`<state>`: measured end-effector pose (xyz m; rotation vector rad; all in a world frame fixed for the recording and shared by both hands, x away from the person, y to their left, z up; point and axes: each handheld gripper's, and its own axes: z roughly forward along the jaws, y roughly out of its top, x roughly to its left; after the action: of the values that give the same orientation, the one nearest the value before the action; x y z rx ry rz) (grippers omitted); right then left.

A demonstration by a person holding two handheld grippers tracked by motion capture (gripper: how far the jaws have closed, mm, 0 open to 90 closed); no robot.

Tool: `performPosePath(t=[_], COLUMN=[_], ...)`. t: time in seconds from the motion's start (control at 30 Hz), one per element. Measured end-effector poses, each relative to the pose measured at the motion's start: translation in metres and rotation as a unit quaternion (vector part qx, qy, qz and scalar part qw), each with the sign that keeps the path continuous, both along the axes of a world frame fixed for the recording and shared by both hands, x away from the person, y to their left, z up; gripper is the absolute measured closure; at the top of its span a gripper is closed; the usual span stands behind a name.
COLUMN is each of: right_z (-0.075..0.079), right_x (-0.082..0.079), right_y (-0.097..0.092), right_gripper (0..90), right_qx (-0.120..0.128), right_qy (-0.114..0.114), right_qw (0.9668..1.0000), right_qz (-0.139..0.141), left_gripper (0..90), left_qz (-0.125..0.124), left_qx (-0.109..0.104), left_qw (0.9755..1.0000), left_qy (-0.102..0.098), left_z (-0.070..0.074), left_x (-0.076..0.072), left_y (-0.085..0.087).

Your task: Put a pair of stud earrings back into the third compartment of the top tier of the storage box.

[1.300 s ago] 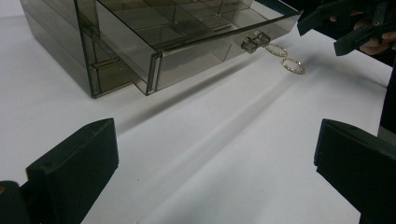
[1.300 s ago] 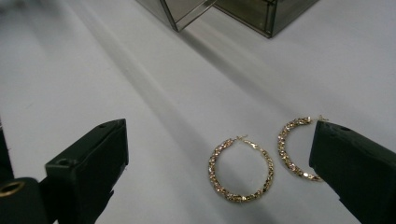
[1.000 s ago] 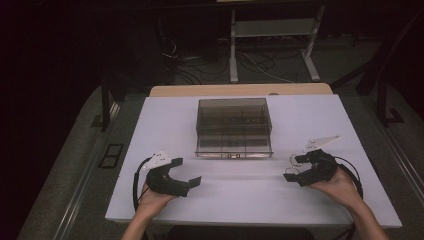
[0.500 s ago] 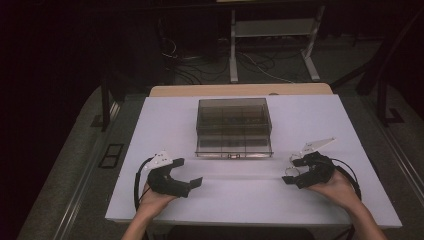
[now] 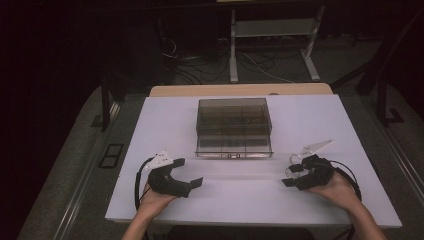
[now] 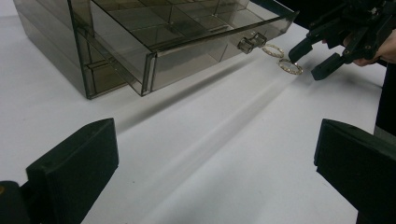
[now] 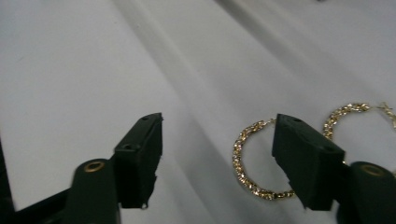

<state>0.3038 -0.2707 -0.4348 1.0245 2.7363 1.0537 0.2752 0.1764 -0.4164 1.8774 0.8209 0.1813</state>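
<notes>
High view: white table [image 5: 320,125], dark room, cable-strewn floor [image 5: 210,65].

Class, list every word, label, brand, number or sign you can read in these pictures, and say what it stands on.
None: no readable text on the smoked clear drawer box, the two gold hoop earrings, the white table, the left gripper or the right gripper.
</notes>
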Motion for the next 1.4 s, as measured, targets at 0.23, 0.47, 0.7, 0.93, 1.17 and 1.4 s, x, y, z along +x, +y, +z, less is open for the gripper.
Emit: performPosePath(t=[0.23,0.47,0.7,0.93,1.17,1.4], right_z=[-0.0008,-0.0021,-0.0032,-0.0046,-0.0040,-0.0046], right_x=[0.0009,0.0010,0.0009,-0.0013,-0.0024,0.0013], right_y=[-0.0024,-0.0024,-0.0010,0.0021,0.0055,0.0000], right_gripper=[53.9,68.5,75.0,79.9,84.4,85.0], right_qx=[0.000,-0.010,-0.025,-0.048,-0.065,-0.040], right_qy=[0.000,-0.006,-0.013,-0.023,-0.028,-0.002], right_qw=[1.0000,0.9999,0.9995,0.9984,0.9971,0.9985], right_qz=[-0.008,-0.013,-0.017,-0.016,-0.028,-0.037], left_gripper=[0.0,0.0,0.0,0.0,0.0,0.0], left_qz=[-0.001,-0.002,-0.003,-0.002,-0.003,-0.004], left_qx=[0.001,0.004,0.004,0.004,0.006,0.006], left_qw=[1.0000,1.0000,1.0000,1.0000,1.0000,1.0000], left_qy=[0.001,0.001,0.001,0.001,0.001,0.002], left_z=[-0.0004,-0.0004,-0.0006,-0.0004,-0.0007,-0.0013], left_x=[0.0000,0.0000,0.0001,-0.0002,-0.0001,0.0003], left_y=[-0.0010,-0.0008,-0.0013,-0.0011,-0.0016,-0.0020])
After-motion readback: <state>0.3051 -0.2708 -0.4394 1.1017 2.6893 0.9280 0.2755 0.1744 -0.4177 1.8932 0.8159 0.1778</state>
